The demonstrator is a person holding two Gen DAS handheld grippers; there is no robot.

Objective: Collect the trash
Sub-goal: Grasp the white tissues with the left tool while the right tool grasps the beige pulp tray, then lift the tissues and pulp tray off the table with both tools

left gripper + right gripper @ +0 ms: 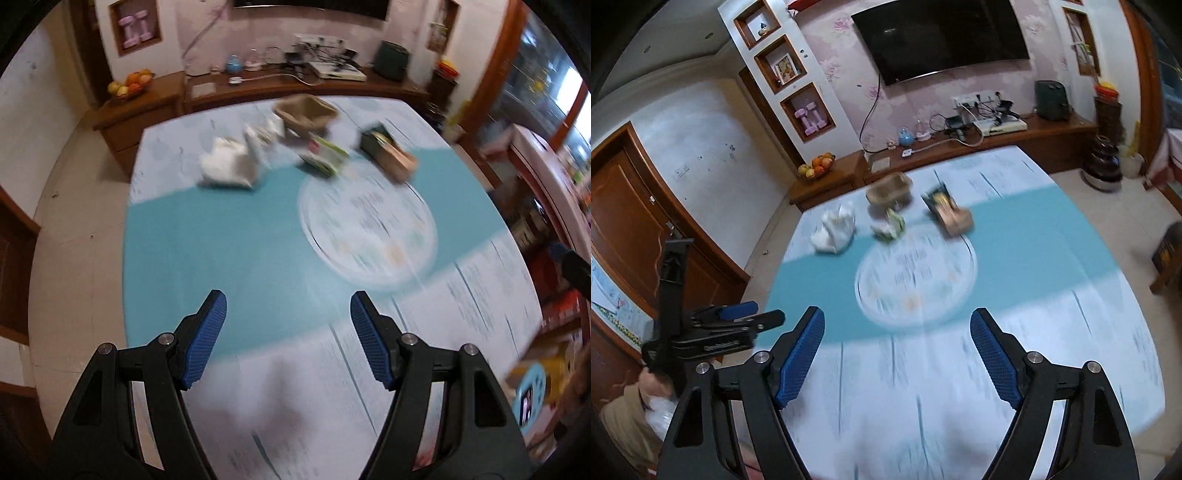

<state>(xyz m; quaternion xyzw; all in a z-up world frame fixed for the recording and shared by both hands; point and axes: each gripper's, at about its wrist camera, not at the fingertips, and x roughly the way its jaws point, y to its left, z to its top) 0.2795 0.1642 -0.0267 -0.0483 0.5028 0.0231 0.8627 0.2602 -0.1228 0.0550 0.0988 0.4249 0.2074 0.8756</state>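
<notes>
No writing can be read: the table (221,240) and the trash on it are blurring. The left gripper (288,306) is hanging over the near side of the table with its jaws apart and nothing between them. The right gripper (897,325) is standing wide apart, also holding nothing. The trash is lying at the far side: a white bag (231,164), a brown tray (306,114), a green carton (325,155) and a dark box (388,151), well apart from both grippers.
</notes>
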